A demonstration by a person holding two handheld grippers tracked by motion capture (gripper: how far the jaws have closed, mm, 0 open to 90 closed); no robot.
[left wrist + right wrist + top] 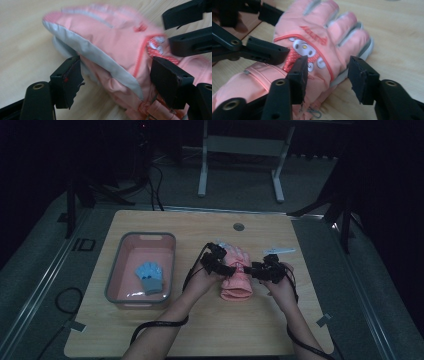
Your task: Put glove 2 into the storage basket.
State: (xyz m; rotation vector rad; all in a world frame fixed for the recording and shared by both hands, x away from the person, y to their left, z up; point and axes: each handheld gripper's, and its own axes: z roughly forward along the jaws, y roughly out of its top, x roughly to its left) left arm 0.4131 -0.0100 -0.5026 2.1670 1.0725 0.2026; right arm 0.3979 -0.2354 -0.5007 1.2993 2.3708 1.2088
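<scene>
A pink padded glove (235, 275) lies flat on the wooden table (200, 330), its cuff toward the person. In the high view my left gripper (220, 265) is at the glove's left side and my right gripper (257, 270) at its right. In the left gripper view the jaws of my left gripper (116, 80) straddle the glove (112, 42) near its grey edge, and I see no squeeze. In the right gripper view my right gripper (328, 75) has one jaw over the glove (319, 32) and the other just past its edge, apart from it.
A grey-rimmed pink bin (120, 265) stands at the left with a blue glove (150, 277) inside. A small white object (280, 251) lies behind the right hand. A round hole (239, 227) sits near the table's far edge.
</scene>
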